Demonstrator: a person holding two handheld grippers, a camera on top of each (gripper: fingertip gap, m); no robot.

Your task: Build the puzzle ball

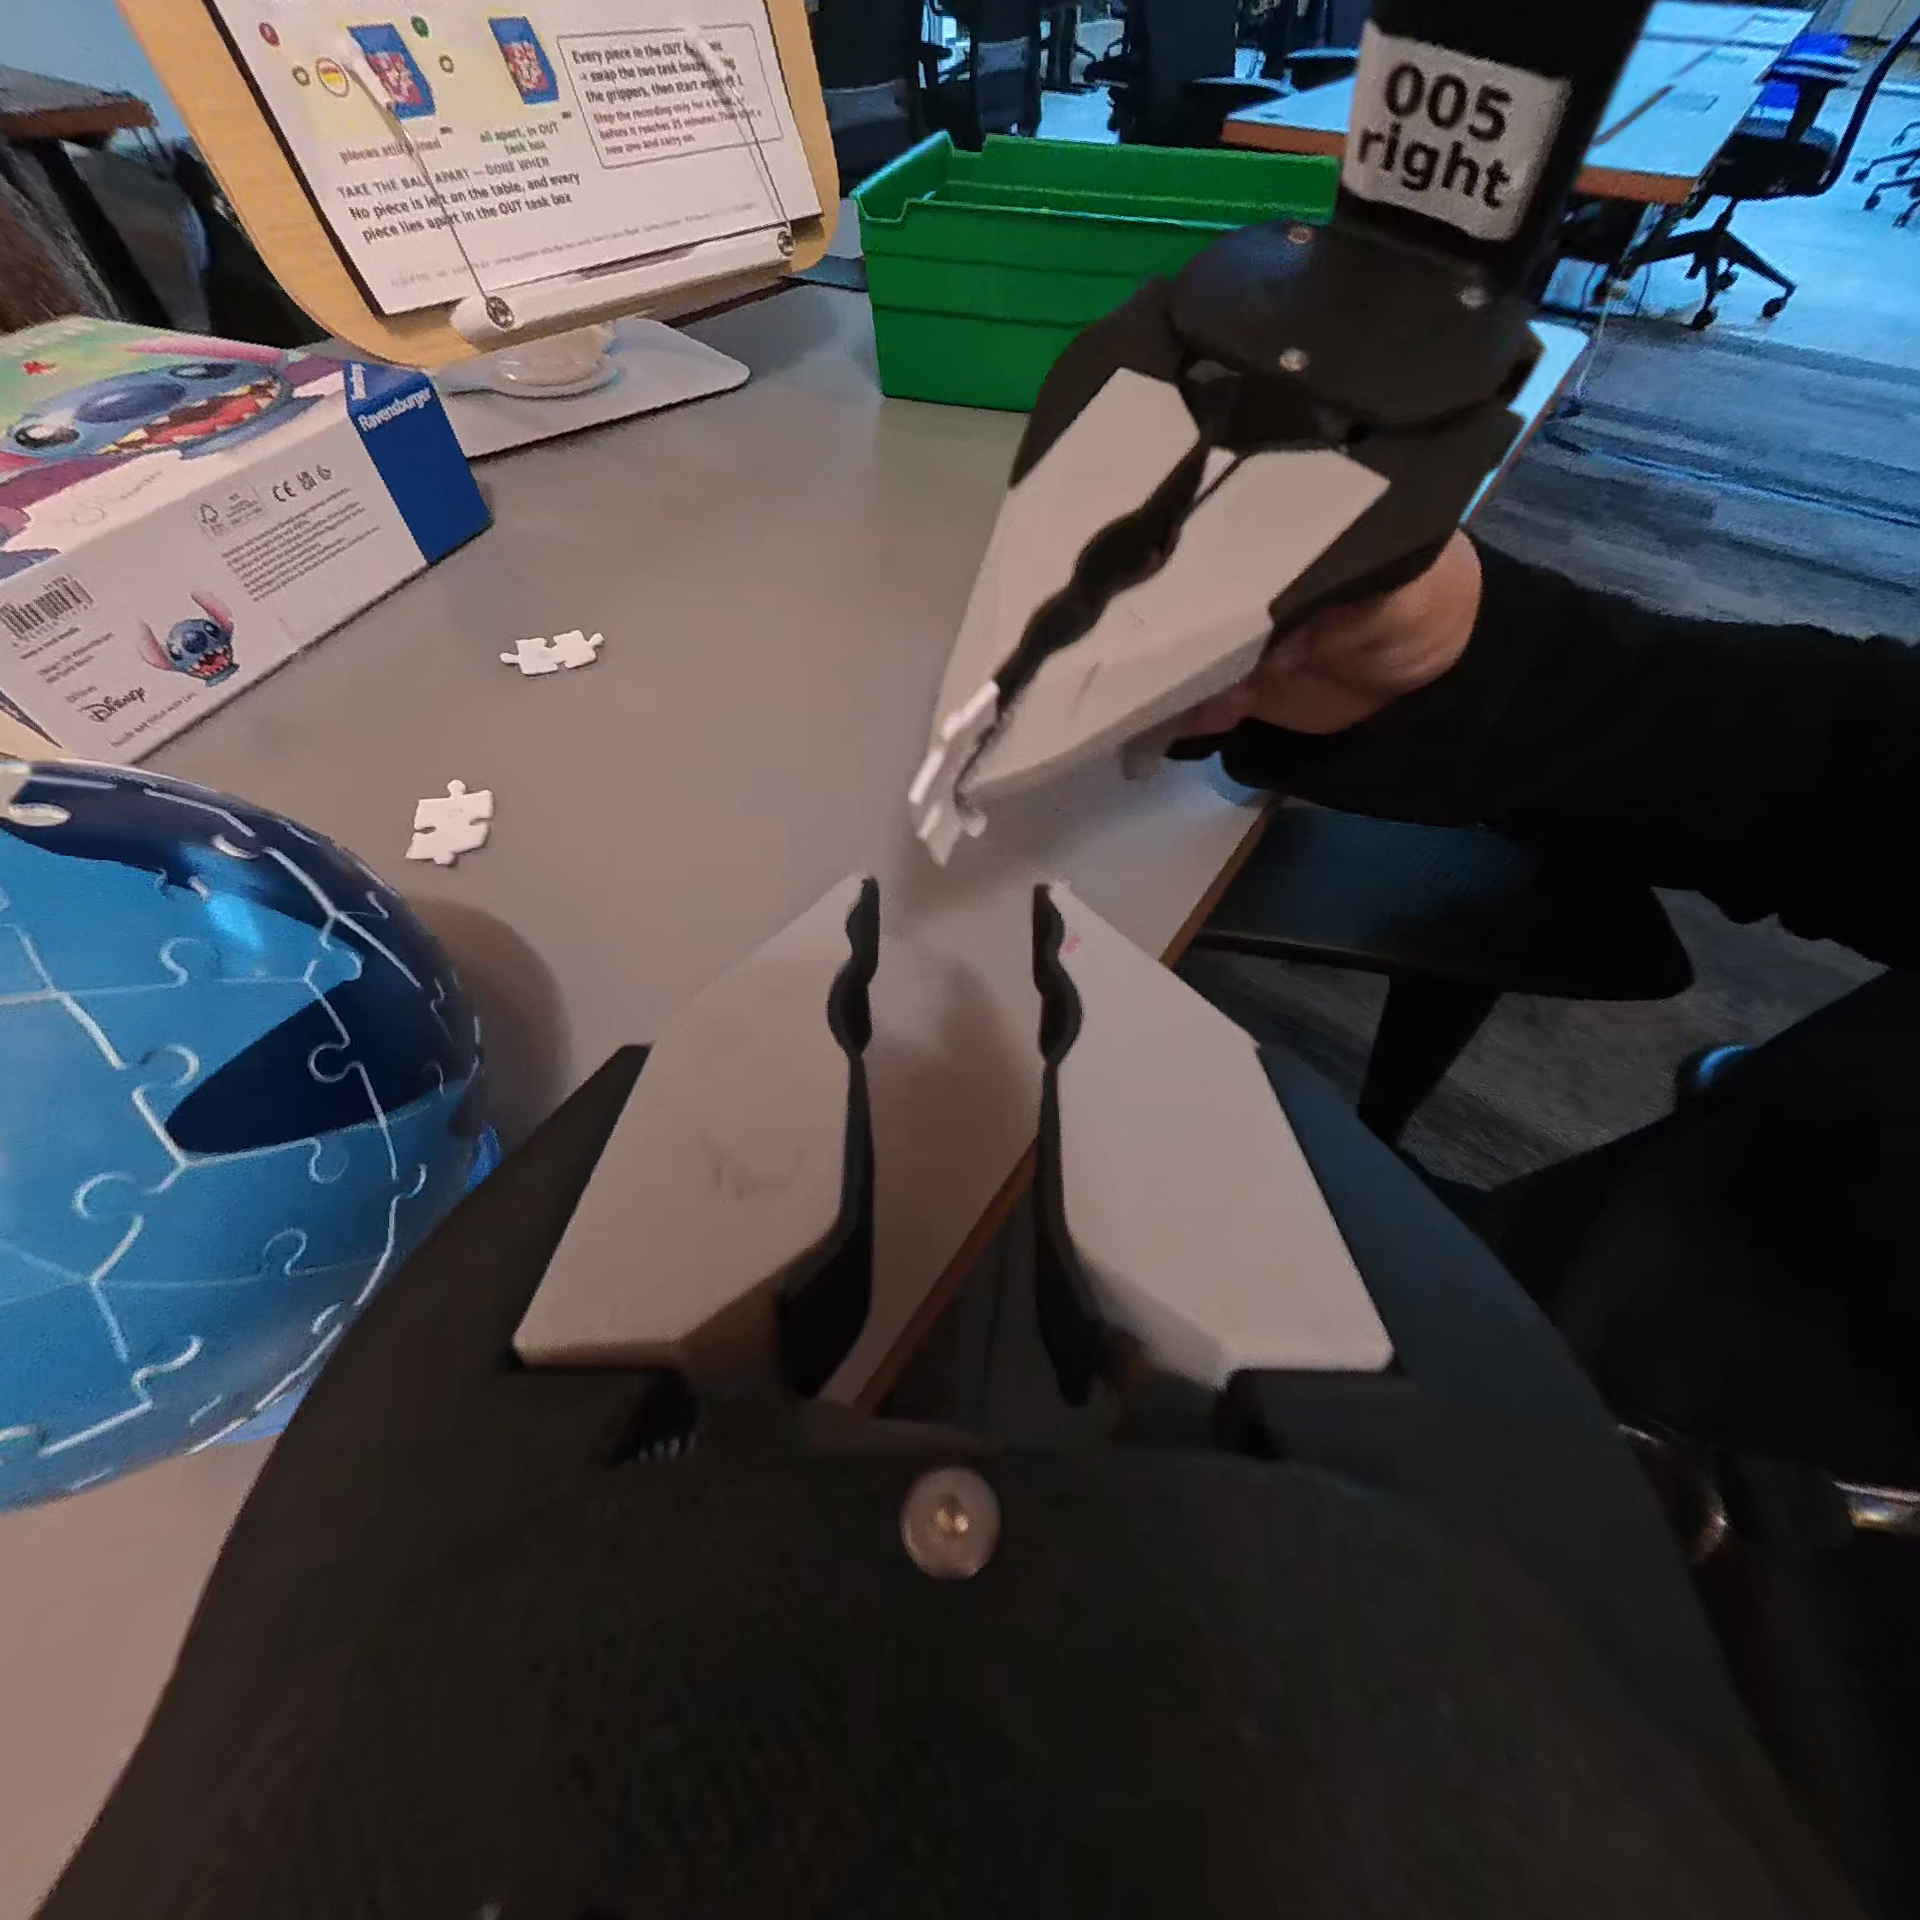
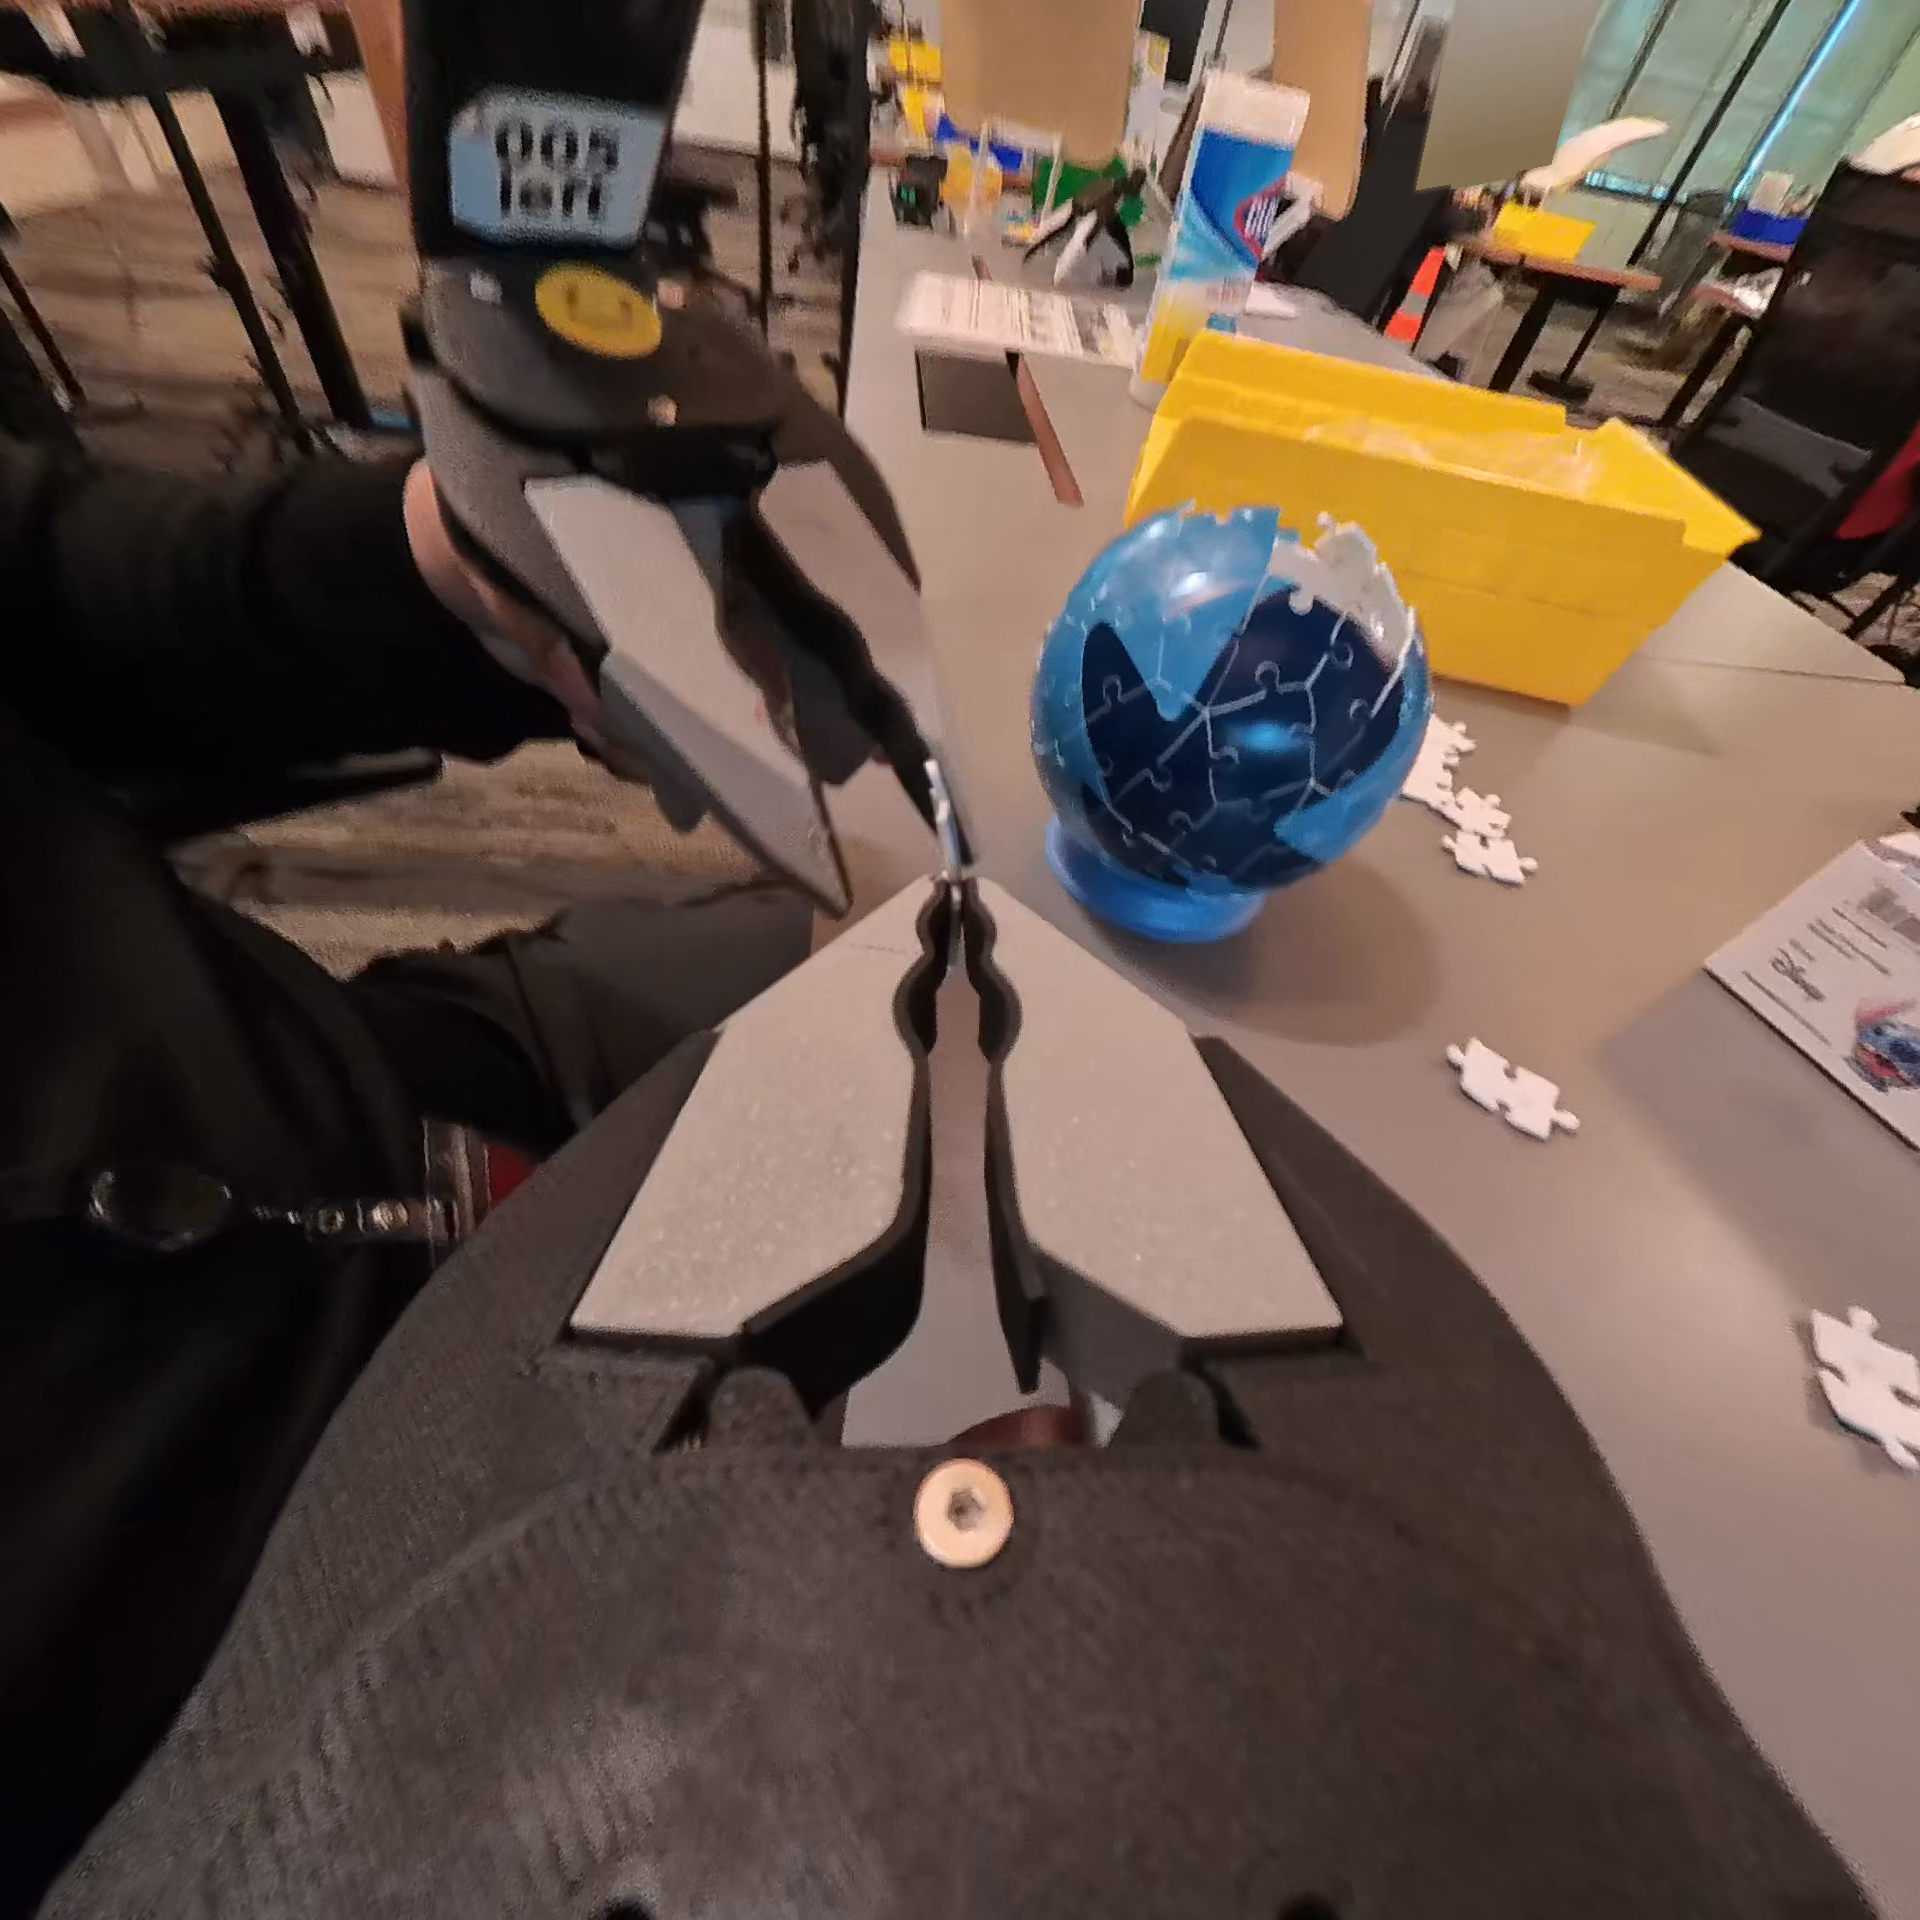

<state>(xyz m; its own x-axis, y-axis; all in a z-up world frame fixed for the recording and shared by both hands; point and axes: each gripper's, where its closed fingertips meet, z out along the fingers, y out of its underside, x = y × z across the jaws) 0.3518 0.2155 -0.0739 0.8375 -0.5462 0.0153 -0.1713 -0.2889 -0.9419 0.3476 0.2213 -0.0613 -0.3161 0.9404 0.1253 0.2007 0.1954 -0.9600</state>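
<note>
Beside the puzzle ball (image 2: 1231, 717), right tongs (image 2: 951, 899) pinch a white piece (image 1: 948, 774).

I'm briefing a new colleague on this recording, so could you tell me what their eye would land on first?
The half-built blue puzzle ball on its stand on the grey table, in front of a yellow bin. Near the table edge, the right gripper pinches a white piece just ahead of the open left gripper. More white pieces lie loose around the ball.

Part-built blue puzzle ball (image 2: 1231, 717) on stand
</note>
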